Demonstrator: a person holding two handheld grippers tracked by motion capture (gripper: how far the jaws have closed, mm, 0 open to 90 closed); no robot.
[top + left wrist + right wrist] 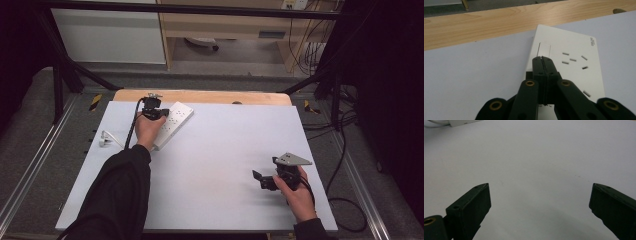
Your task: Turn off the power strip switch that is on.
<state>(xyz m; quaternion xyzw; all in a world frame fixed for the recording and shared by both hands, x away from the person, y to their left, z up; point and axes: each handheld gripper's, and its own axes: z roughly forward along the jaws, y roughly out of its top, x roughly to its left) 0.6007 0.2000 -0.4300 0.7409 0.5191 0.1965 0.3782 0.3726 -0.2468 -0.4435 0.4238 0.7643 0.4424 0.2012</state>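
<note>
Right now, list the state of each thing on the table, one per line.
Left gripper: shut, tips over the power strip beside its switch.
Right gripper: open, holding nothing, above bare table.
Power strip: lying flat, sockets vacant.
Switch: on or off, cannot tell.
White cable: lying loose on the table.

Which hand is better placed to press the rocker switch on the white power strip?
Left. The left tongs, shut, sit over the power strip with their tips at its switch. The right tongs are open over bare table, well away.
</note>
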